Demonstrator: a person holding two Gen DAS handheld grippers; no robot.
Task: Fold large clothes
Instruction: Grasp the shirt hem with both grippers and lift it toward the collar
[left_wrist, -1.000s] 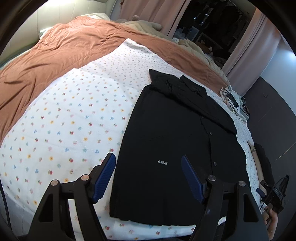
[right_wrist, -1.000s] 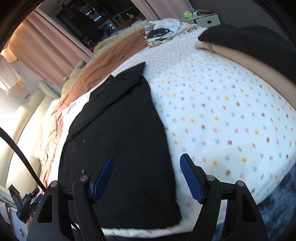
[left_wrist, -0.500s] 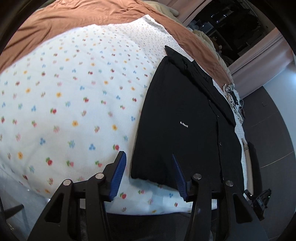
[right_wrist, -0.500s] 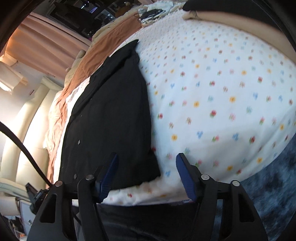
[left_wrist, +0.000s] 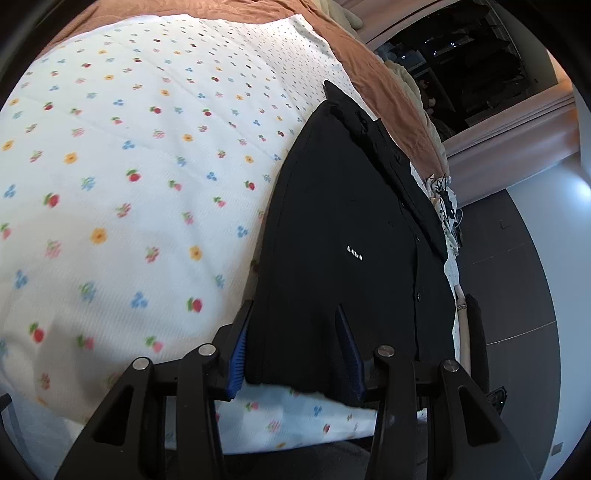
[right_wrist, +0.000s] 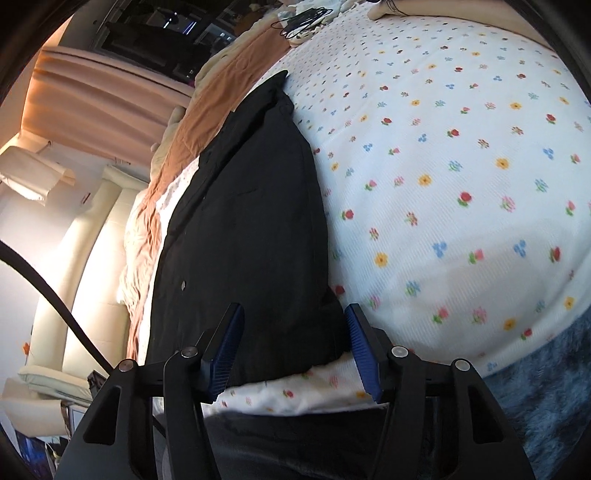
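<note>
My jaws on both grippers have just been closing yet stand spread, left gripper (left_wrist: 293, 347) and right gripper (right_wrist: 295, 343) each straddling a near hem corner of the black shirt (left_wrist: 343, 229), which stretches lengthwise away across the bed (left_wrist: 122, 192).

White bedsheet (left_wrist: 147, 192) with small floral print, lying spread across the bed. Rust-brown blanket (left_wrist: 369, 70) lying along its far edge. Pink curtains (right_wrist: 96, 99) hanging beside a dark wardrobe opening. Tangle of black cables (right_wrist: 303, 18) sitting at the bed's far corner. Blue shaggy rug (right_wrist: 546, 391) showing below the mattress edge.
</note>
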